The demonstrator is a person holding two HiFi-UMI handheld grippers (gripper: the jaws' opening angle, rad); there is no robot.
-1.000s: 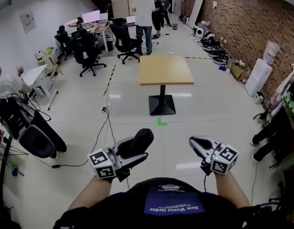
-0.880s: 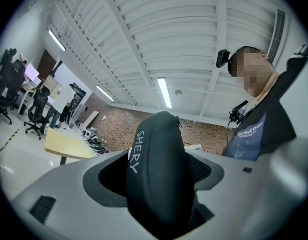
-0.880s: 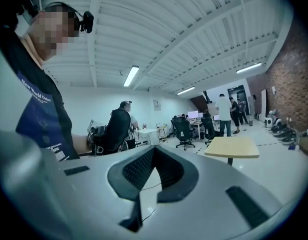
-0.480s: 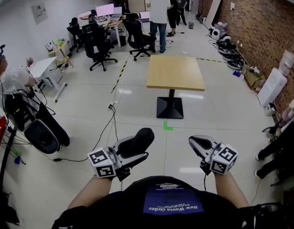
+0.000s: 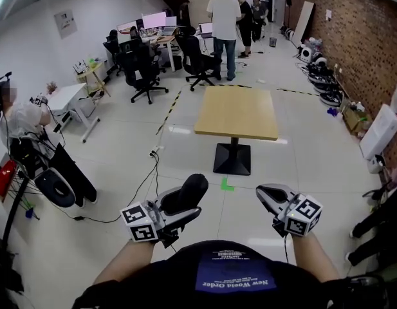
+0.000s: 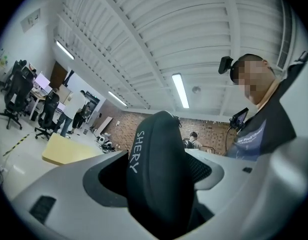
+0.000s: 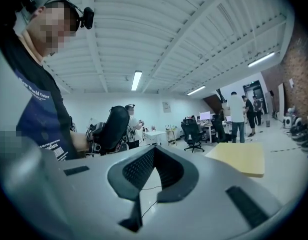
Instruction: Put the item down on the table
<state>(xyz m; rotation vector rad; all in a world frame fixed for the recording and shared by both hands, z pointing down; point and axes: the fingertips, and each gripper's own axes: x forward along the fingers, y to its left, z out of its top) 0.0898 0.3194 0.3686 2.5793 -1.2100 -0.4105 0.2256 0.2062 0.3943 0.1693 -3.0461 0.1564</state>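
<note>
**black case held clear of the table, not yet set down**

at left, the left gripper (image 5: 175,212) is clamped on a black, oblong, hard-shelled case with white lettering (image 5: 185,193), carried in the air close to the body. at centre, a square light-wood table on a black pedestal (image 5: 237,111) is seen well ahead. at right, the right gripper (image 5: 269,195) is held with jaws together on nothing. the table is best approached closely and the case lowered until it rests on the top. only then should the grip be released.

"SHERY" on case (image 6: 158,174); "New World Order" (upside down) on shirt (image 5: 235,277)
</note>
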